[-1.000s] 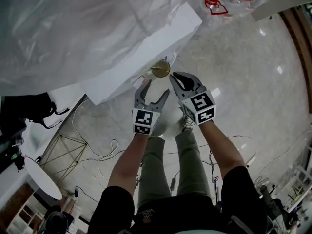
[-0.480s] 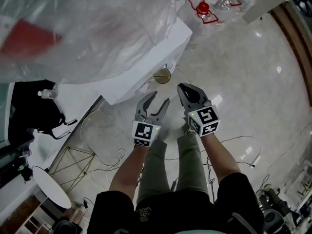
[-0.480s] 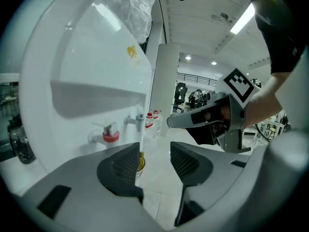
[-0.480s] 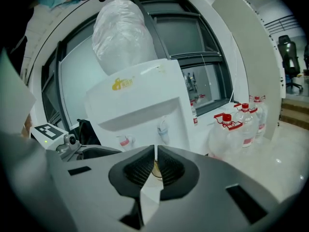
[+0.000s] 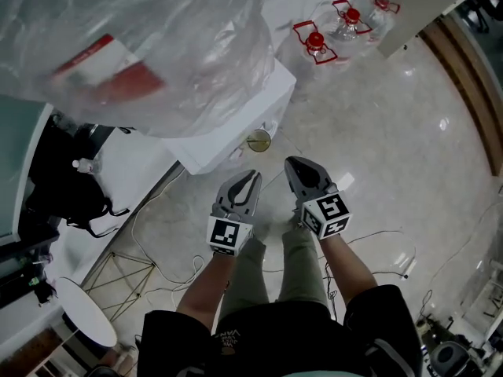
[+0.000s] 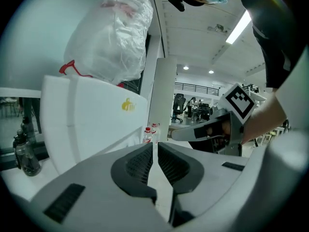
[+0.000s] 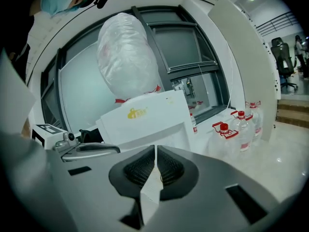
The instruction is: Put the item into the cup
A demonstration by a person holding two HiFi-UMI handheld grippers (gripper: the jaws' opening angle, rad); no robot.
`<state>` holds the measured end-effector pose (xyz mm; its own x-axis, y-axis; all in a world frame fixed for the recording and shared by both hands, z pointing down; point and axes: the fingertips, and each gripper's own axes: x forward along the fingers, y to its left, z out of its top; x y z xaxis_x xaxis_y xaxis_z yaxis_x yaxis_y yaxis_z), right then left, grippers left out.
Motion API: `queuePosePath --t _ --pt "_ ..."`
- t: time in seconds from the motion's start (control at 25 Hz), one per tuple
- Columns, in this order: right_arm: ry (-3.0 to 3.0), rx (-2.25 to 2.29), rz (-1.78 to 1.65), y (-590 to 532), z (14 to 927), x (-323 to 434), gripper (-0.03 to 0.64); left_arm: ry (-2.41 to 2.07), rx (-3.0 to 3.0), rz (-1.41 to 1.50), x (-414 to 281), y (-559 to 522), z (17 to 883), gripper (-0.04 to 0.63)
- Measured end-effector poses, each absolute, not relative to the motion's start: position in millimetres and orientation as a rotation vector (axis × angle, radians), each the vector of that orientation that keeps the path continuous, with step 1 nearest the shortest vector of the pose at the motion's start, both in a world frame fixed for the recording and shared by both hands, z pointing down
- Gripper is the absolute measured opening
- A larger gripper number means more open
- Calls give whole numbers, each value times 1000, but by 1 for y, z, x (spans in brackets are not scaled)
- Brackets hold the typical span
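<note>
1. Grey, ribbed jaws of the left gripper (image 5: 250,178) are closing. Only a thin slit shows between them in the left gripper view, and nothing is in it.
2. The right gripper (image 5: 295,163) is clenched the same way, with its jaws drawn together on nothing.
3. Both grippers point forward side by side over the floor (image 5: 393,132), a little apart. Each carries its marker cube at the back, held out on the person's bare forearms above legs in green trousers (image 5: 295,265).
4. The cup (image 5: 258,140) stands ahead of both grippers and clear of them, right beside the near corner of a white box (image 5: 236,120). Its mouth looks yellowish. Whether the item lies inside cannot be told, and no item shows anywhere else.
5. A large clear plastic bag (image 5: 141,38) with something red inside sits on top of the box.
6. Past the box, three clear water bottles (image 5: 314,44) with red caps and handles stand together.
7. To the left, thin white cables (image 5: 157,250) trail across the pale, glossy floor.
</note>
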<state>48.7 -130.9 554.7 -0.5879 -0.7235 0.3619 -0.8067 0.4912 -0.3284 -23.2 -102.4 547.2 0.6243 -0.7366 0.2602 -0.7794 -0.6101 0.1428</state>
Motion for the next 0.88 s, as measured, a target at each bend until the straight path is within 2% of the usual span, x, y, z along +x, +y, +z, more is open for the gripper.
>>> queuePosePath --t 0.4,0.88 --pt "-2613 1314 665 -97 475 48 48 -1254 2615 163 -27 -76 455 25" --pt "-2642 1306 604 -54 403 56 48 -1259 2652 213 -41 -36 387 23"
